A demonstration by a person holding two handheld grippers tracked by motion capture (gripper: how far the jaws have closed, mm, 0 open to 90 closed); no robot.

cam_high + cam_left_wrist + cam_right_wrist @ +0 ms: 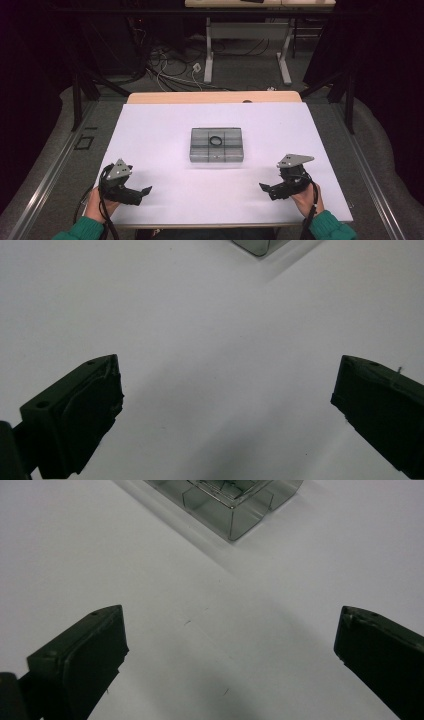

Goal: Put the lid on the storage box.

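Observation:
A clear plastic compartment box (216,145) lies in the middle of the white table top (165,125); a black ring (216,141) rests on or in it near the centre. My left gripper (145,191) hovers near the front left of the table, jaws wide apart with nothing between them (225,405). My right gripper (264,188) is near the front right, also open and empty (230,650). A corner of the box (235,505) appears at the top of the right gripper view, and its corner (257,246) just enters the left gripper view.
A wooden strip (215,97) runs along the table's far edge. Beyond it are a white desk frame (247,47) and loose cables (170,70) on the floor. Dark curtains close off both sides.

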